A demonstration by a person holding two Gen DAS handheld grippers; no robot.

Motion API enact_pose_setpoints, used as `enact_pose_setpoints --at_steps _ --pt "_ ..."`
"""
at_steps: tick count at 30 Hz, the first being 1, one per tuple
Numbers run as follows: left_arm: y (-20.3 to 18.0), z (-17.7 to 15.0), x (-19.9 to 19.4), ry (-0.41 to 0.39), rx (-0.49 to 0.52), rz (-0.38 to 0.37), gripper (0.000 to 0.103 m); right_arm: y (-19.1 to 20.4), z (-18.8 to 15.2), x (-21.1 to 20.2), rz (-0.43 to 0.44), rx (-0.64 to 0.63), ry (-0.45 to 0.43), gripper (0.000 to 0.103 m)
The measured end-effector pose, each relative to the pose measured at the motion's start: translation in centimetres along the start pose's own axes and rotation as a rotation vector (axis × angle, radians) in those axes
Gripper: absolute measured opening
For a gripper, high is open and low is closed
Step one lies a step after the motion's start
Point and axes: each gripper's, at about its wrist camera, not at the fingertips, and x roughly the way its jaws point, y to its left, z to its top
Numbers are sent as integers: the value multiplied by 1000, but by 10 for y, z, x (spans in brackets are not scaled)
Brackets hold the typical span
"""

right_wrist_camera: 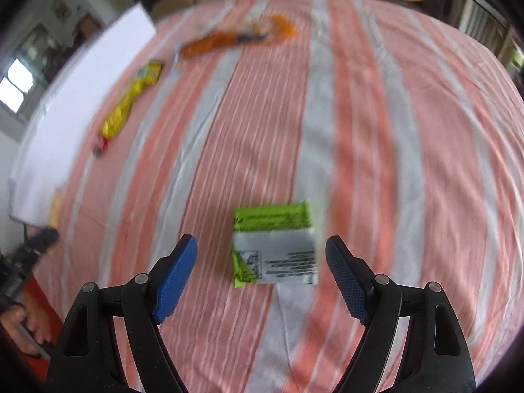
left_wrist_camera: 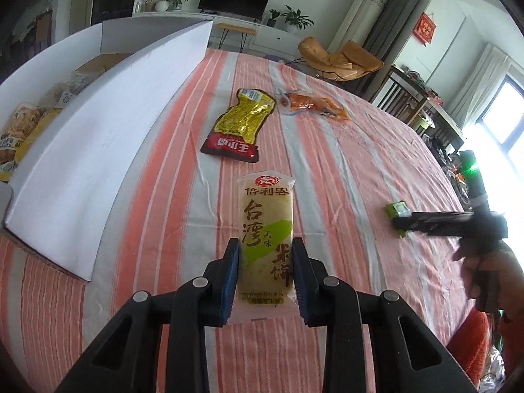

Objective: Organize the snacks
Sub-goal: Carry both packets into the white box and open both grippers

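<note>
At the far left, a white cardboard box [left_wrist_camera: 98,150] sits on the striped tablecloth [left_wrist_camera: 344,163], with snack bags [left_wrist_camera: 23,127] already inside. Beside it the left gripper [left_wrist_camera: 266,249] has its blue pads clamped on the sides of a rice cracker packet [left_wrist_camera: 267,229], held clear of the cloth. Beyond lie a yellow foil pouch [left_wrist_camera: 240,124] and an orange snack packet [left_wrist_camera: 311,103], apart from each other. Further right, the right gripper [right_wrist_camera: 262,252] hangs with jaws wide apart above a small green and white packet [right_wrist_camera: 273,245] lying flat on the cloth, gripping nothing.
</note>
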Motion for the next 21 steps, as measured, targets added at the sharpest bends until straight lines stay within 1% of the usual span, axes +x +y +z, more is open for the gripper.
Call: enact_pose_setpoints --at_steps 1,2,3,5,6,7,8,9,11,13,15,16,17,18,19,20,21 --pt "-1 0 -3 0 3 -3 30 5 -2 4 -43 -30 10 80" --pt "-2 0 -8 -4 3 -9 30 11 -4 4 -99 -62 -4 57" --pt "-1 1 -14 -13 -4 -23 30 14 -5 3 -145 -77 -11 53" --pt "2 7 -26 -24 -29 -51 30 14 -6 -2 -105 -30 -1 53" --pt "5 12 -33 -34 -41 -65 30 14 -6 -5 -91 -15 -7 53" --pt "10 20 -45 -57 -56 -82 30 19 -3 -13 -73 -8 -32 53" --pt "14 27 -53 -76 -64 -87 30 26 0 -21 -43 -2 -55 53" --pt "23 38 -68 -114 -79 -83 30 34 6 -30 0 5 -77 53" --pt "42 56 -92 -173 -107 -54 30 70 25 -56 118 -9 -147 53" --pt "72 77 -115 -219 -136 14 30 115 43 -79 208 -59 -210 53" --pt "98 90 -124 -231 -152 89 30 172 64 -99 308 -129 -261 53" --pt "115 96 -127 -229 -163 133 30 204 74 -105 363 -162 -273 53" --pt "125 98 -130 -225 -169 165 30 225 79 -108 400 -183 -276 53" --pt "139 101 -130 -214 -181 230 33 247 84 -109 434 -203 -276 54" --pt "150 102 -129 -202 -194 286 38 278 92 -108 471 -233 -276 54" --pt "164 101 -128 -183 -214 360 58 300 95 -105 492 -259 -279 57" --pt "171 99 -128 -179 -224 394 79 313 96 -103 499 -275 -282 63"
